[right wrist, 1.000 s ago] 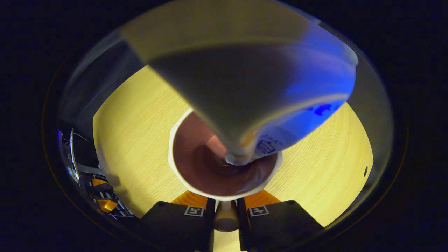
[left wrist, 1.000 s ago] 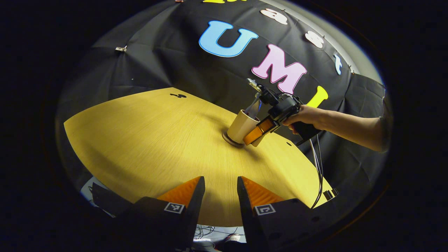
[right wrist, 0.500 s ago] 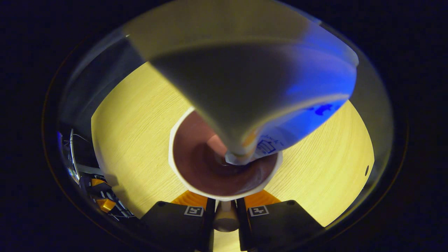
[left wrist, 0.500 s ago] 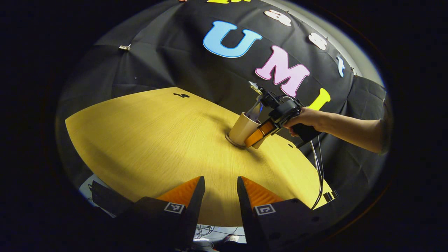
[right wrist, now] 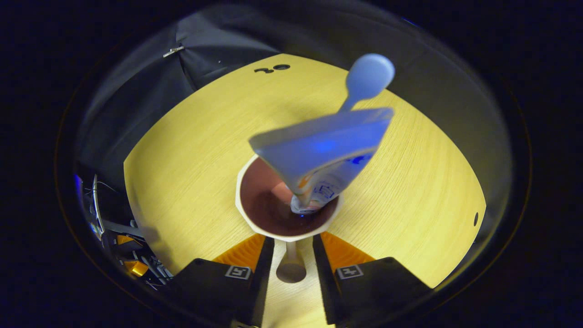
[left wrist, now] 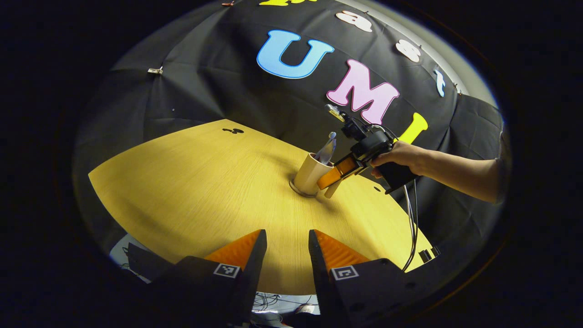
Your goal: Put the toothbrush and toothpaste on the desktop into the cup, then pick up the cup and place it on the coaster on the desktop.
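A beige cup stands on a dark round coaster at the far right of the wooden table. A toothpaste tube and a toothbrush lean out of the cup, whose inside is brown. My right gripper is open, and the cup's handle lies between its fingers with a gap on each side. A hand holds that right gripper beside the cup. My left gripper hovers open over the table's near edge, holding nothing.
Small dark marks sit near the table's far edge and a small hole lies right of the cup. Cables hang from the right gripper past the table's right edge. Black cloth walls the booth behind.
My right gripper has opened off the cup's handle and pulled back, so the cup looks smaller in its view. The cup now rests upright on the coaster. The left gripper has barely moved.
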